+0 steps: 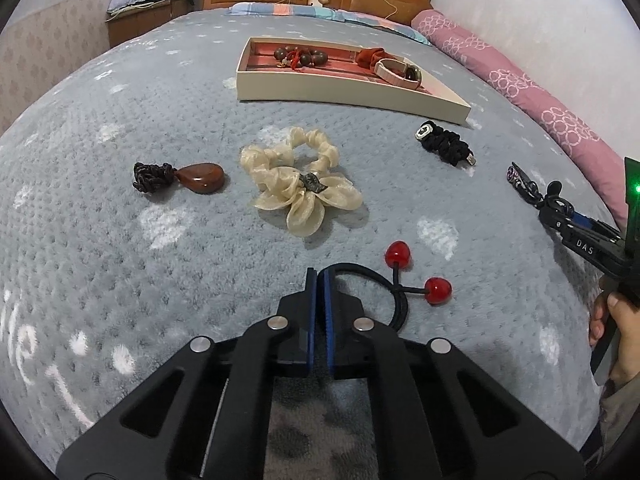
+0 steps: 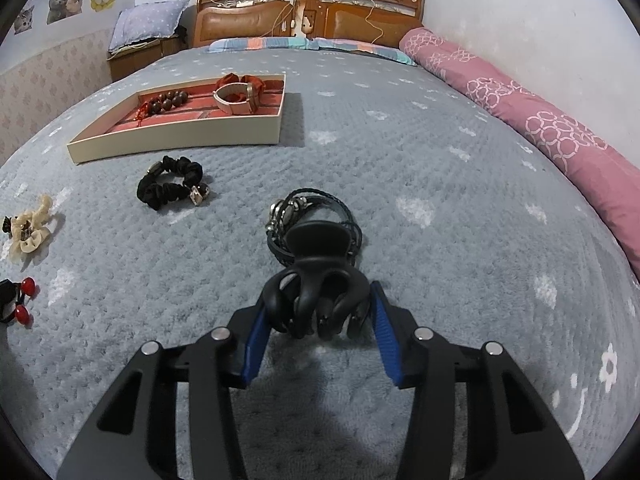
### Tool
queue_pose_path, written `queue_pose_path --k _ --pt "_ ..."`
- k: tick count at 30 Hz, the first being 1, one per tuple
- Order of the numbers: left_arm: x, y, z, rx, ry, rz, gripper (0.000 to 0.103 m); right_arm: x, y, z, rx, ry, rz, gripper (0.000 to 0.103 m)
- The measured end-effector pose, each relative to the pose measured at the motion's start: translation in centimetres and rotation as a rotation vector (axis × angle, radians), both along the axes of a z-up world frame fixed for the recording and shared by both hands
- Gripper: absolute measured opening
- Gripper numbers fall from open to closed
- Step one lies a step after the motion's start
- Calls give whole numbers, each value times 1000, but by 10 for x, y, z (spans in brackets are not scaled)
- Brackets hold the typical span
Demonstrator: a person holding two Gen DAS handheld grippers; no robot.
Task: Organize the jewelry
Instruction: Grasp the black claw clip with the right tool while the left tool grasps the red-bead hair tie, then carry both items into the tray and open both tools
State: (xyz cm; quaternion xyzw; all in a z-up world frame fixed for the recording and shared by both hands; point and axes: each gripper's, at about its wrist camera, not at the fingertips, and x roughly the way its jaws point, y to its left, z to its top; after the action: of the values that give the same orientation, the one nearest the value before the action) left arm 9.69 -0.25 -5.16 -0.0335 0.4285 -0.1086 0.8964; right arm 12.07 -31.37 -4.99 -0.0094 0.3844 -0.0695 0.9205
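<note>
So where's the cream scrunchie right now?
The cream scrunchie lies mid-blanket in the left wrist view, between the brown teardrop pendant on its left and the black scrunchie on its right, in front of the tray.

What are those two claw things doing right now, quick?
Left gripper: closed on the black hair tie with red beads.
Right gripper: closed around the black claw hair clip.

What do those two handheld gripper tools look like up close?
Both are matte black plastic with silver round pivot pins and flat blue ribbed pads on the fingers. The left gripper and right gripper match. Seen side-on, the right one bears white letters "DAS" and a green light.
</note>
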Motion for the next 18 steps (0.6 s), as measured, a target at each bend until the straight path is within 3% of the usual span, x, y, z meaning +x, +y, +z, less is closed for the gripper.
queue_pose_path --k 18 --pt "-6 -20 44 4 -102 -36 1 -8 -10 11 63 -50 1 47"
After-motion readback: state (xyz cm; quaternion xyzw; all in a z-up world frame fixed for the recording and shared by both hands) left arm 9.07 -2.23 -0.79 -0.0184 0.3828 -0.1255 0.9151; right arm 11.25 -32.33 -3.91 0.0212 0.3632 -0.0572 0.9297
